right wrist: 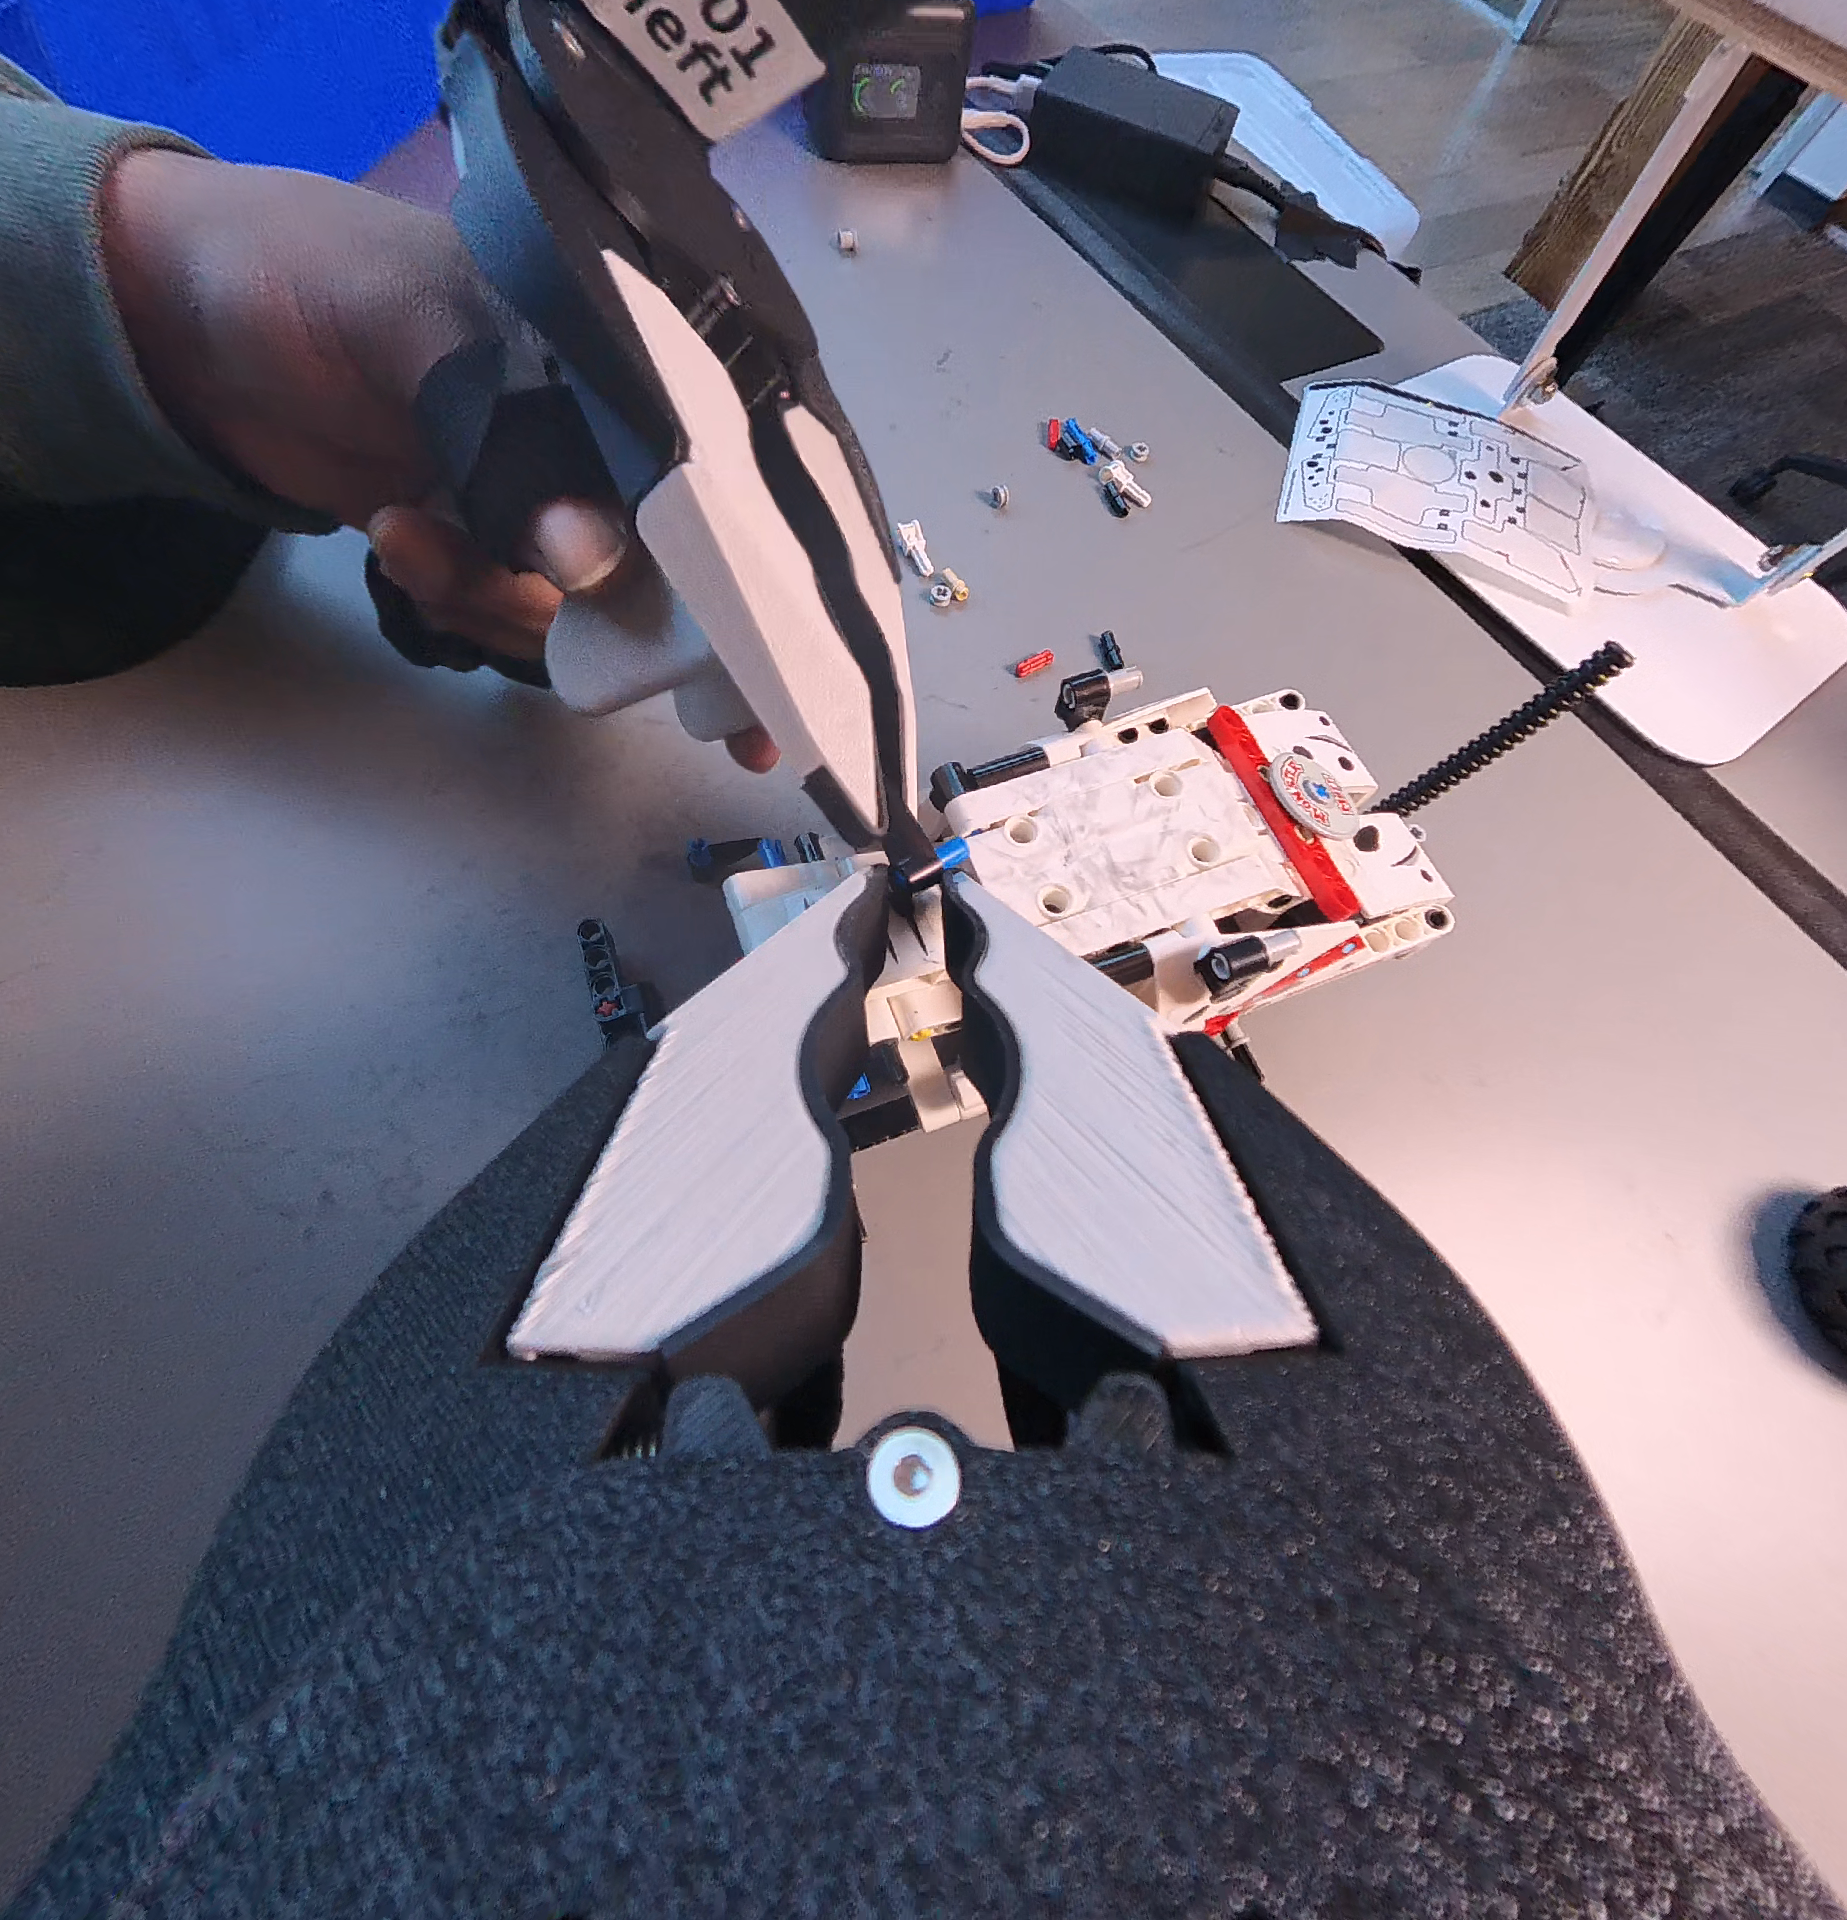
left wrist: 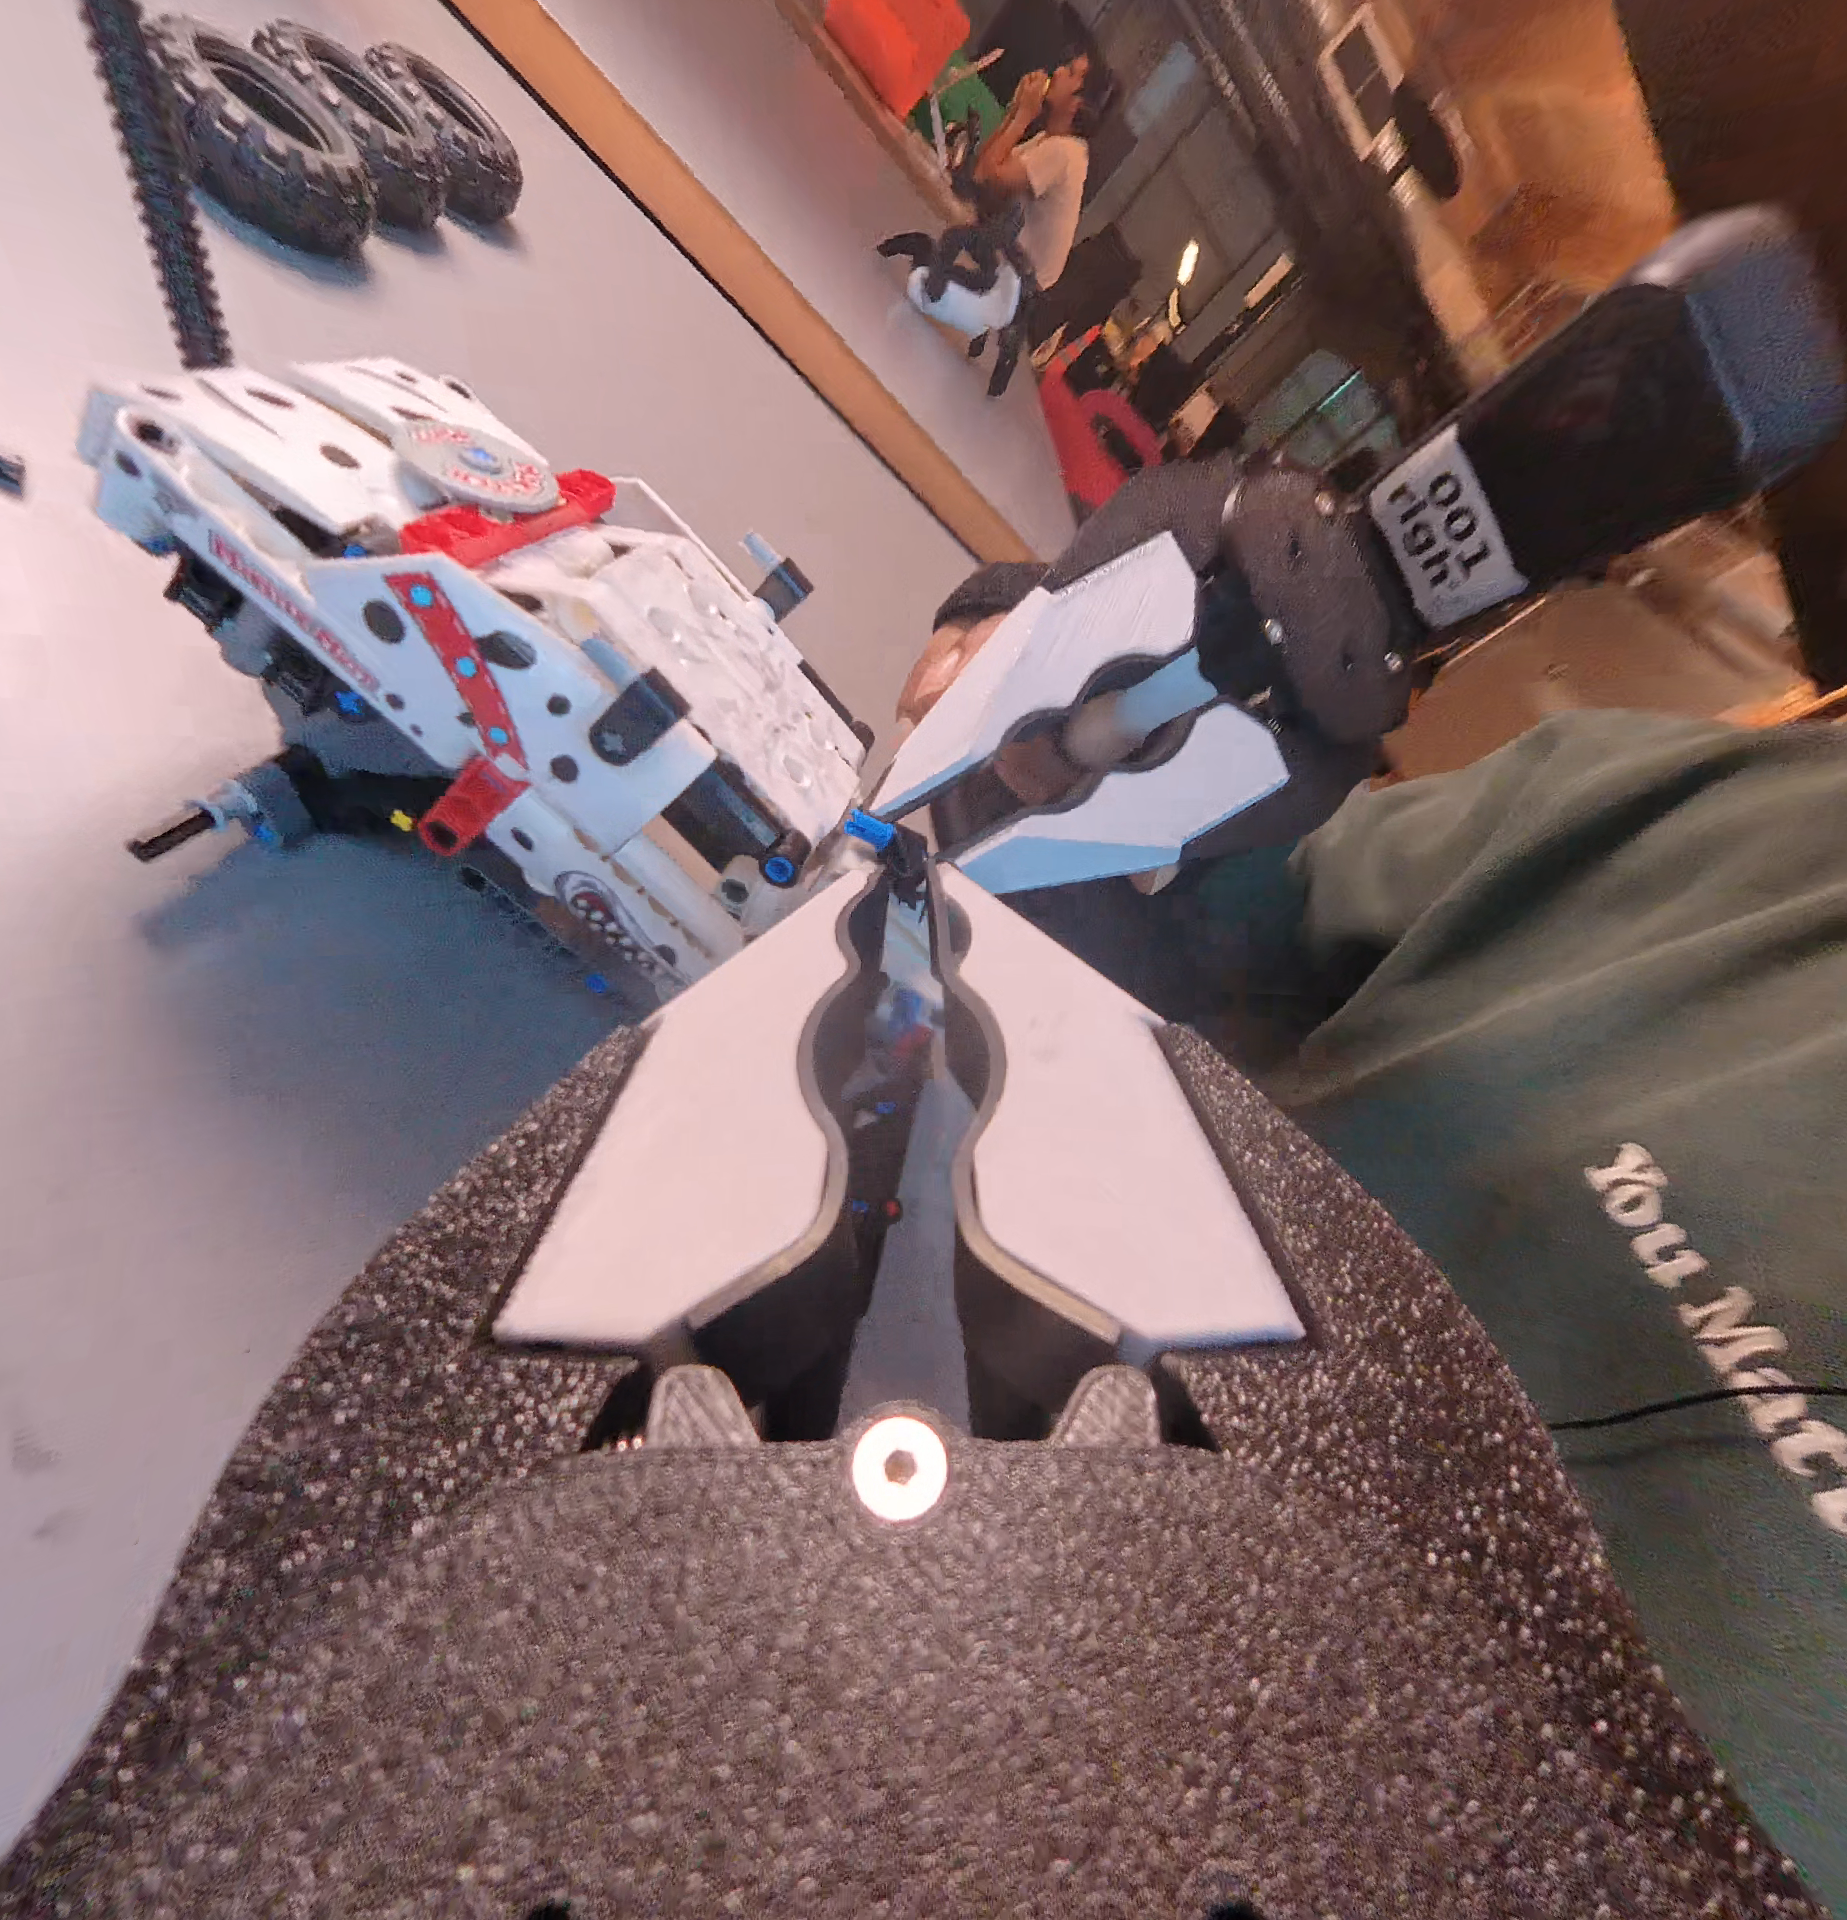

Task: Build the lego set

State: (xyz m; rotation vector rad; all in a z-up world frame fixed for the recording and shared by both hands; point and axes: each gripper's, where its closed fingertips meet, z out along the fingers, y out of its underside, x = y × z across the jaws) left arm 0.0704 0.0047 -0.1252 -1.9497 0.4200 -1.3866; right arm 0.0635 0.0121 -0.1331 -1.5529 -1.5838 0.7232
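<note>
The white Lego vehicle with red trim (left wrist: 483, 665) lies on the grey table (left wrist: 119, 1091); it also shows in the right wrist view (right wrist: 1137, 842). My left gripper (left wrist: 901, 878) and my right gripper (right wrist: 914, 883) meet tip to tip just above the model's near end. Both are closed on one small black connector (left wrist: 906, 868) with a blue pin (left wrist: 865, 826) sticking out. In the right wrist view the connector (right wrist: 911, 875) sits between both pairs of tips, and the blue pin (right wrist: 950, 854) points toward the model. The right gripper (left wrist: 903, 836) comes in from the upper right; the left gripper (right wrist: 888, 844) comes in from above.
Three black tyres (left wrist: 306, 135) and a black toothed strip (left wrist: 160, 208) lie at the far side. Loose small pins (right wrist: 1095, 468), a black beam (right wrist: 599, 956), a printed sheet (right wrist: 1438, 488) on a white stand base (right wrist: 1677, 644) and a power adapter (right wrist: 1127, 114) are on the table. A person's hand (right wrist: 306, 343) holds the left gripper. Only a small space, under 4 cm, lies between the two pairs of fingers.
</note>
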